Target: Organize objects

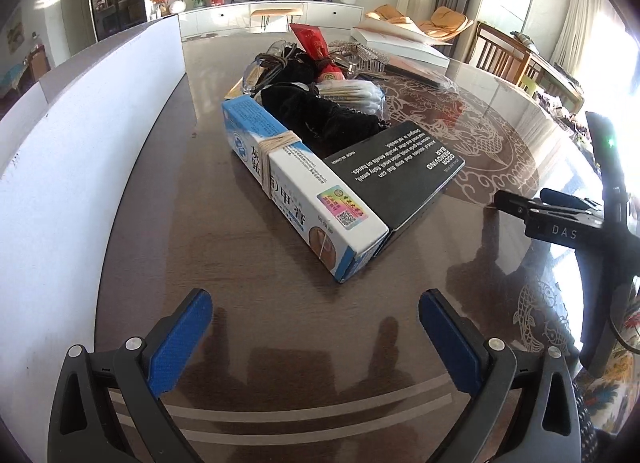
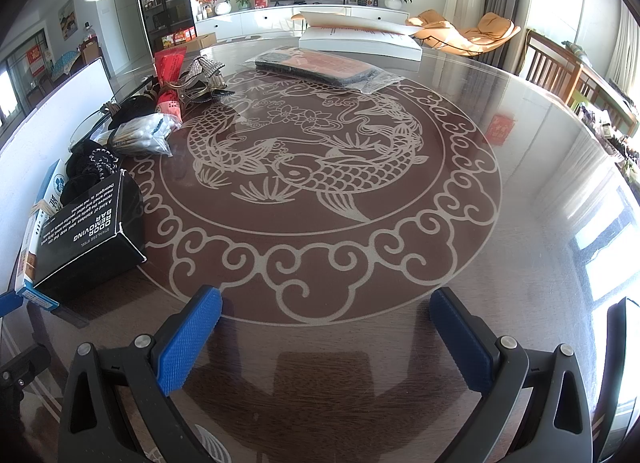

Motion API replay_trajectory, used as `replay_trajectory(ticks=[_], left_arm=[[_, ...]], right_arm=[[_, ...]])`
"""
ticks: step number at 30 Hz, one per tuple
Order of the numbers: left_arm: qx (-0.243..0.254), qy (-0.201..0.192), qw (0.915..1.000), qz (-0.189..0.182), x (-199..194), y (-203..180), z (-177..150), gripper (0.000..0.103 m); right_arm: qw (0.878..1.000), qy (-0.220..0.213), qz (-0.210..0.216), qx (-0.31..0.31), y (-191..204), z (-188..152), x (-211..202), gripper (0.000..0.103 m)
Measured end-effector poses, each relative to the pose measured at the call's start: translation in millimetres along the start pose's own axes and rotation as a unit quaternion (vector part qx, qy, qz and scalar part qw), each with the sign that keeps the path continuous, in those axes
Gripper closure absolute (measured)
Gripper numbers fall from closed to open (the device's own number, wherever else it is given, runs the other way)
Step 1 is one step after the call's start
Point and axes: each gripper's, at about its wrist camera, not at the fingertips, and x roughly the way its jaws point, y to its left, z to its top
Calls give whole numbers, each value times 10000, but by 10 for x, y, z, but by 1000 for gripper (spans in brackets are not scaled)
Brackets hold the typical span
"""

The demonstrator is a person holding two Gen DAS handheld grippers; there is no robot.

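A row of objects lies on the round table: a blue-and-white box [image 1: 304, 199] tied with string, a black box [image 1: 400, 167] beside it, black cloth [image 1: 320, 111], a bag of cotton swabs [image 1: 352, 91] and a red packet [image 1: 316, 47]. My left gripper [image 1: 316, 327] is open and empty, just short of the blue-and-white box. My right gripper [image 2: 324, 323] is open and empty over the table's fish pattern [image 2: 316, 167]; the black box [image 2: 92, 231] and the swabs [image 2: 144, 135] lie to its left. It also shows in the left wrist view [image 1: 500, 199], to the right of the black box.
A white board [image 1: 80, 151] stands along the left of the table. A flat wrapped dark package [image 2: 324, 67] and a long white box [image 2: 360, 39] lie at the far side. Wooden chairs [image 2: 560, 67] stand to the right.
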Motion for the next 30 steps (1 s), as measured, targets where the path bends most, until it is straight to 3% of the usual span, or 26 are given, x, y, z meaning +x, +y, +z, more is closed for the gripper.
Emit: replay_trajectory(ticks=[6, 11, 14, 20, 30], left_arm=[[-751, -258, 9963, -332, -44, 41, 516, 0], [-596, -184, 9974, 361, 236, -5, 757, 0], [-655, 2, 9962, 579, 369, 127, 700, 0], [-1222, 61, 9913, 489, 260, 538, 455, 0], [-860, 222, 9934, 723, 252, 450, 243, 1]], right_arm=[[10000, 0, 0, 0, -1, -1, -4, 0], [10000, 0, 0, 0, 0, 0, 0, 0], [10000, 0, 0, 0, 0, 0, 0, 0], [10000, 0, 0, 0, 3, 0, 0, 0], [10000, 1, 0, 0, 4, -2, -5, 0]])
